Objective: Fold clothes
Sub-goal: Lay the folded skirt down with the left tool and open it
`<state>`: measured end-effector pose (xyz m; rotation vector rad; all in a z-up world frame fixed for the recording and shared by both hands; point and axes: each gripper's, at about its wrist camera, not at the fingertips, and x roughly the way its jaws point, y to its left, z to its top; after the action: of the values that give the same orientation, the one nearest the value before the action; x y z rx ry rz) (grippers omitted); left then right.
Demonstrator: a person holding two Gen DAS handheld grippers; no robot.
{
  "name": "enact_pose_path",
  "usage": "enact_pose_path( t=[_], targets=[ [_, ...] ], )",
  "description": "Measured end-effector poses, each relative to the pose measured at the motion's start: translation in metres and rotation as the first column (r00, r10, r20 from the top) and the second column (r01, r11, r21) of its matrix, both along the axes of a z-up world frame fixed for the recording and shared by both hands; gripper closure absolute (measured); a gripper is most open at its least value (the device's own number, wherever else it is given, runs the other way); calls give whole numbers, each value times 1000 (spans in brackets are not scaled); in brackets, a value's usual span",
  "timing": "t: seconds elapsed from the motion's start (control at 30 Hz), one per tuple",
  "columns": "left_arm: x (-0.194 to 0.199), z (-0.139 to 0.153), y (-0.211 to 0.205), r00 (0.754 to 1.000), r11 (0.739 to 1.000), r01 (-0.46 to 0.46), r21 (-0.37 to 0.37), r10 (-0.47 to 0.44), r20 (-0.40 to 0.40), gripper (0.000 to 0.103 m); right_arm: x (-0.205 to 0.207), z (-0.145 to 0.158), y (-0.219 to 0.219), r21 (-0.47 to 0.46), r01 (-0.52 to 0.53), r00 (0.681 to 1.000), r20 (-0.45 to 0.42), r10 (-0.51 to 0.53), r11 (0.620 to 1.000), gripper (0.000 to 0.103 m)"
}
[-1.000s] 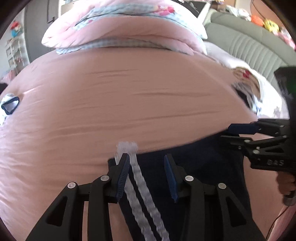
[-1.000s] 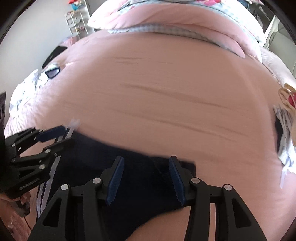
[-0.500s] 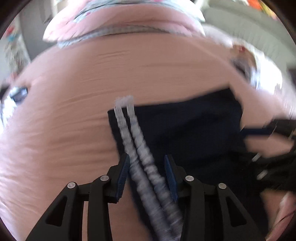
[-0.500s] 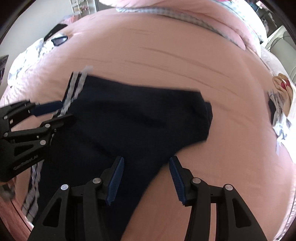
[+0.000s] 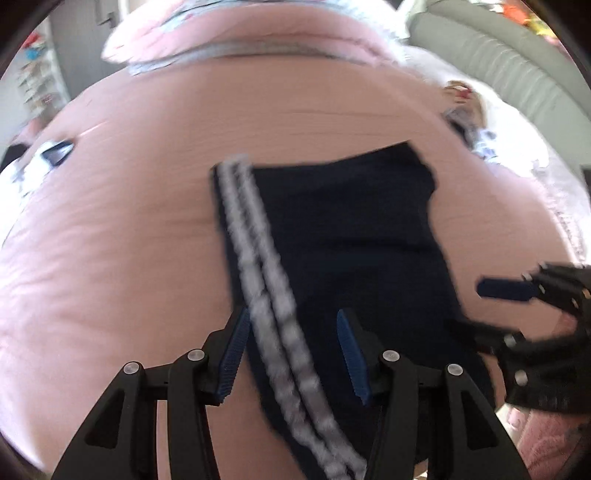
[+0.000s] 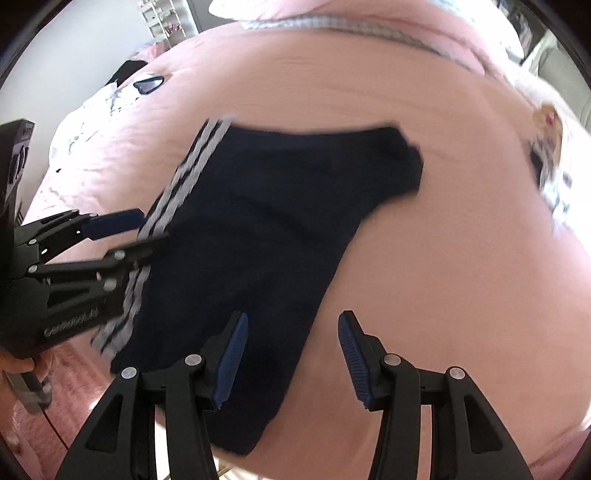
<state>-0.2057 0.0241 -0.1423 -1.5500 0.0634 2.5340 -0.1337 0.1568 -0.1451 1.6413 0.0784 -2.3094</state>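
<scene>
A navy garment [image 5: 351,229] with two white side stripes [image 5: 258,258] lies flat on the pink bed sheet [image 5: 110,240]. My left gripper [image 5: 291,321] hovers open over its striped near part, and the pads do not press on the cloth. In the right wrist view the same garment [image 6: 258,206] stretches away from my right gripper [image 6: 291,321], which is open above its plain near edge. Each gripper shows in the other's view, the left gripper [image 6: 147,227] beside the stripes [image 6: 177,184] and the right gripper [image 5: 469,306] at the garment's right edge. A hand holds each.
A folded pink duvet [image 5: 258,33] lies across the far end of the bed. Other clothes [image 5: 465,110] sit at the right edge before a grey-green padded surface [image 5: 517,66]. A small dark object [image 5: 57,153] rests at the far left. The floor shows below the bed's near edge.
Both grippers have drawn back from the garment's far edge toward its near end. The garment stays laid out on the bed, with more of it showing ahead of the fingers.
</scene>
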Motion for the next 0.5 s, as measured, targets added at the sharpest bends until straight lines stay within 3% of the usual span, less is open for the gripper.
enact_pose_path(
  t=[0.1,0.2,0.33,0.4,0.5],
  targets=[
    [21,-8,-17,996,996,-93,6,93,14,57,15,-11,7,37,-16,1000,8,15,999,53],
    [40,-19,-30,992,993,-118,-10,118,45,56,31,-13,20,85,-35,999,-13,36,996,53],
    [56,-9,-43,982,982,-186,26,186,21,57,43,-11,46,100,14,1000,-12,-13,995,53],
    [65,-5,-53,978,971,-207,117,206,23,57,48,-7,61,65,52,999,-13,-51,997,53],
    [74,-1,-64,969,917,-244,316,240,54,57,47,0,82,-89,111,994,16,-110,990,53]
  ],
)
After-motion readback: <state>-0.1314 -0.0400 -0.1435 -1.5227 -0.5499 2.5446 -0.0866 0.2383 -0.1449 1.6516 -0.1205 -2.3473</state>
